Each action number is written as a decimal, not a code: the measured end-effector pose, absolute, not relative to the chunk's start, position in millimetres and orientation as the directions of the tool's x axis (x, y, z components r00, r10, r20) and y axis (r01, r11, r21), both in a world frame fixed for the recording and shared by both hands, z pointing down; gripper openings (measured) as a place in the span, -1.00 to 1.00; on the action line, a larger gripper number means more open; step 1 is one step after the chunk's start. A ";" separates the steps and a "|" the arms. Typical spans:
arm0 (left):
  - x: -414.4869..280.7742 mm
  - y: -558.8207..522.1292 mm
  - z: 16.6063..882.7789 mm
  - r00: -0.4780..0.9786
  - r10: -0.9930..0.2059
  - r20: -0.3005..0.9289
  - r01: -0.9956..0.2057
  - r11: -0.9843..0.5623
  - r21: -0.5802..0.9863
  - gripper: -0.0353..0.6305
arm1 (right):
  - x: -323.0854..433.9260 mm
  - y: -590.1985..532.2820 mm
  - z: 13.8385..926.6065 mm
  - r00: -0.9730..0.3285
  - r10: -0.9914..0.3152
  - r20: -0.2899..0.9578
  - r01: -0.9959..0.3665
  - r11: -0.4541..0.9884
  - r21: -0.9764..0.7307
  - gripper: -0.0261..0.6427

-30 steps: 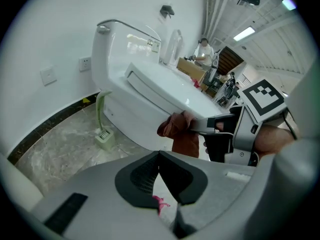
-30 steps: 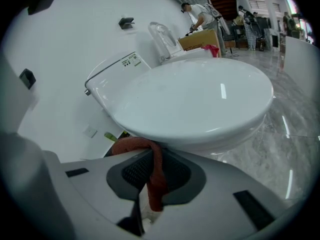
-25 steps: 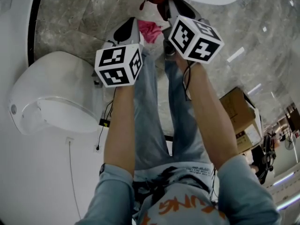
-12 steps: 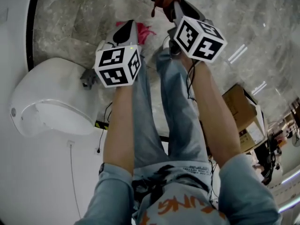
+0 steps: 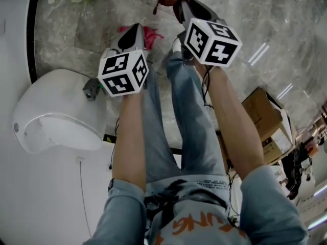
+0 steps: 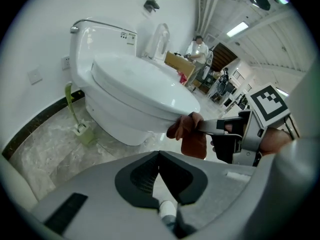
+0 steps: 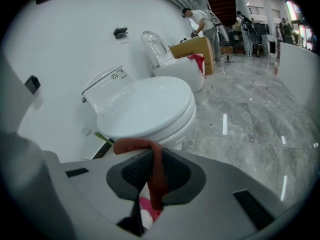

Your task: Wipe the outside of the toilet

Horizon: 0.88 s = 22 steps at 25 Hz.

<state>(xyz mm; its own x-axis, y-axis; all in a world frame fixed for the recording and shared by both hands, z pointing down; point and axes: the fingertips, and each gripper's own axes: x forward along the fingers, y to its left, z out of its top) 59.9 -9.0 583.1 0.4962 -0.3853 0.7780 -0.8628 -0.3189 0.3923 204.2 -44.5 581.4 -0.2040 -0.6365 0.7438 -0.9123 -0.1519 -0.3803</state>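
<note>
Shifted a touch leftward since a second ago, left gripper [image 6: 159, 156] hangs before the white ceramic toilet [image 6: 135, 84], jaws together, empty. Then right gripper [image 7: 151, 156] pinches the reddish-brown cloth [image 7: 131, 145] at the toilet's front rim: wiping looks underway; next, sweep along its outside.

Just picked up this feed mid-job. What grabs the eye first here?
A white toilet with its lid down fills both gripper views. The right tongs are shut on a rust-red cloth, held right at the toilet's front rim. The left tongs are shut on nothing and hang short of the bowl.
</note>
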 end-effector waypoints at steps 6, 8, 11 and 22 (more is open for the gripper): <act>30.3 -8.4 586.9 0.489 -0.381 0.785 -0.867 -0.315 0.387 -0.91 | 159.1 -19.9 576.9 -0.247 -0.628 0.738 -0.899 -0.136 -0.416 -0.77; 14.8 -8.5 589.8 0.482 -0.378 0.791 -0.871 -0.310 0.382 -0.91 | 136.2 -17.0 579.1 -0.266 -0.613 0.744 -0.900 -0.117 -0.419 -0.77; -13.3 -10.5 595.4 0.472 -0.371 0.799 -0.877 -0.290 0.384 -0.91 | 100.9 -18.8 587.7 -0.295 -0.584 0.756 -0.901 -0.093 -0.423 -0.77; -117.7 -54.4 620.1 0.442 -0.382 0.812 -0.892 -0.278 0.355 -0.91 | 10.3 -79.6 622.4 -0.273 -0.574 0.772 -0.899 -0.134 -0.418 -0.77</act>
